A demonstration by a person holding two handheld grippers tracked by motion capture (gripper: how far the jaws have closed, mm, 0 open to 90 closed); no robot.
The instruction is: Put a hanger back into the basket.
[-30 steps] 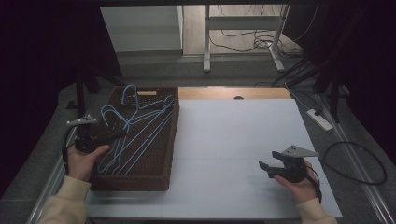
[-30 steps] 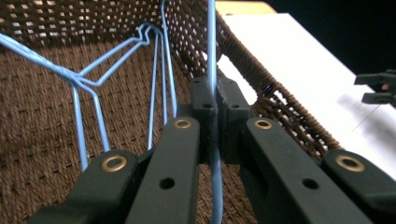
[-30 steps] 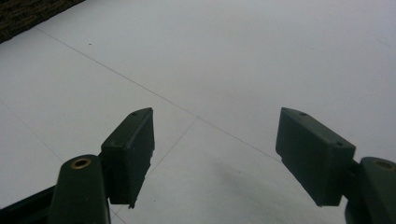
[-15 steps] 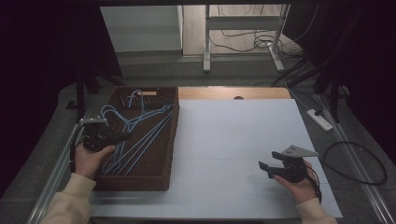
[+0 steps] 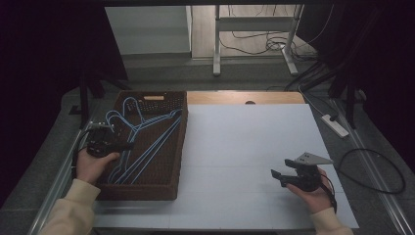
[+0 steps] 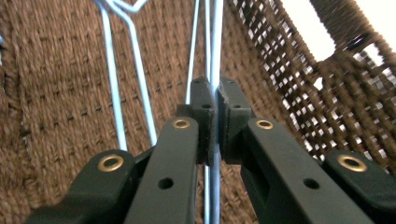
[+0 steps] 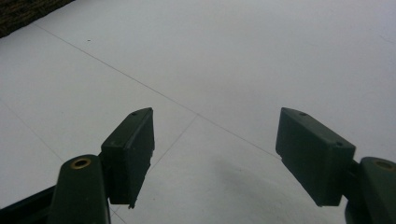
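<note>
A brown woven basket [image 5: 178, 147] stands at the table's left and holds several light blue wire hangers [image 5: 147, 142]. My left gripper [image 5: 126, 145] reaches into the basket from its left side. In the left gripper view its jaws are shut on a thin blue hanger wire [image 6: 215, 42], which runs up between the pads [image 6: 203, 100] over the basket's woven floor [image 6: 56, 93]. My right gripper [image 5: 275, 175] rests low over the white table near the front right. Its jaws stand wide open with nothing between them [image 7: 215, 154].
The white table surface [image 5: 254, 142] spreads between the basket and my right gripper. A wooden strip [image 5: 244, 98] borders the far edge. Desk legs and cables [image 5: 254, 44] lie on the floor beyond, and a power strip [image 5: 334, 125] sits off the right side.
My left hand and gripper have moved forward and a little right along the basket's left side, and the hangers have shifted with it. The right gripper has stayed put.
</note>
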